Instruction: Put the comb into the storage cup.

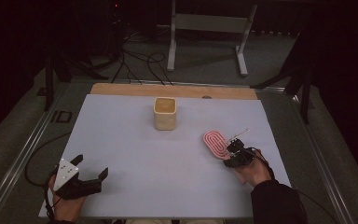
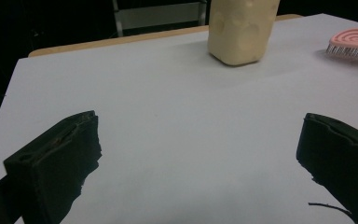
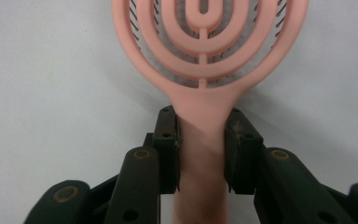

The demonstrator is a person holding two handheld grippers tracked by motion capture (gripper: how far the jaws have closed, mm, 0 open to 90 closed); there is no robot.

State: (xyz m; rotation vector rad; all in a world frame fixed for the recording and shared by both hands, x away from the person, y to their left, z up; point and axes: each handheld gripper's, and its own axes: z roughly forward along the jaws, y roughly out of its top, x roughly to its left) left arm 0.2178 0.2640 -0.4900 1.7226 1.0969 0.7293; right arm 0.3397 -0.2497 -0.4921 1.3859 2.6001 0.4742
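- Dark room behind a pale grey table (image 1: 135, 140), with a wooden strip along the far edge, cables on the floor and a white stand beyond.
- Left gripper (image 1: 89, 171) rests near the table's near left corner, its jaws spread wide with nothing between them; in the left gripper view only bare tabletop lies between the two black jaws.
- Cup (image 1: 165, 113), cream-coloured and open-topped, stands upright at the middle of the table toward the far side, well apart from both grippers.
- Brush (image 1: 216, 143), pink with looped ribs, lies right of the cup with its head pointing away from the person.
- Right gripper (image 3: 201, 149) has closed its jaws on the brush's handle, pads pressed on both sides just below the head.
- Judgement: the grasp is made; lifting the brush and carrying it, likely to the cup, is left.
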